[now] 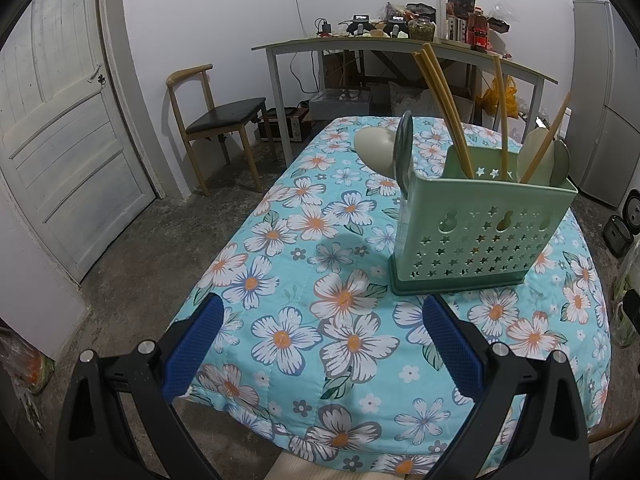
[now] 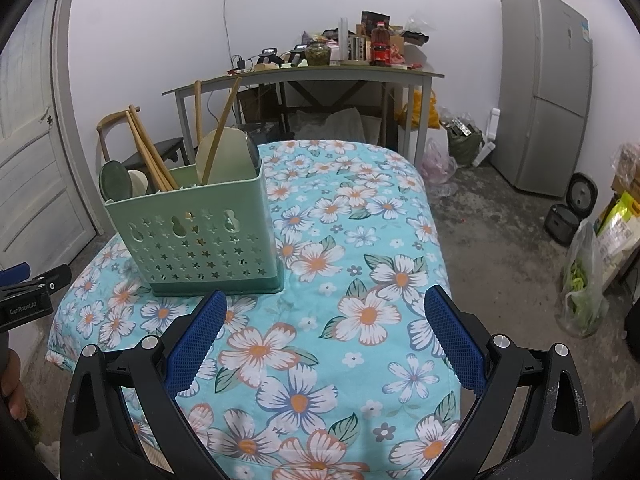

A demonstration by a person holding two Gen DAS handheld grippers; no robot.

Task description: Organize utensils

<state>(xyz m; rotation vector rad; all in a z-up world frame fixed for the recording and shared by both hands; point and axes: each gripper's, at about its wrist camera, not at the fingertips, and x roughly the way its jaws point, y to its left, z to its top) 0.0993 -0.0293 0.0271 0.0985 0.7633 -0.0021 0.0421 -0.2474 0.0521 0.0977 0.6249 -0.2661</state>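
Observation:
A green perforated utensil holder stands upright on the floral tablecloth. It holds several wooden chopsticks, pale spoons and a dark green spoon. In the right wrist view the holder stands at the left, with chopsticks and a dark green spoon in it. My left gripper is open and empty, just short of the holder. My right gripper is open and empty over the cloth, right of the holder.
A wooden chair and a white door are at the left. A cluttered grey desk stands behind the table. A fridge, a rice cooker and bags are at the right on the floor.

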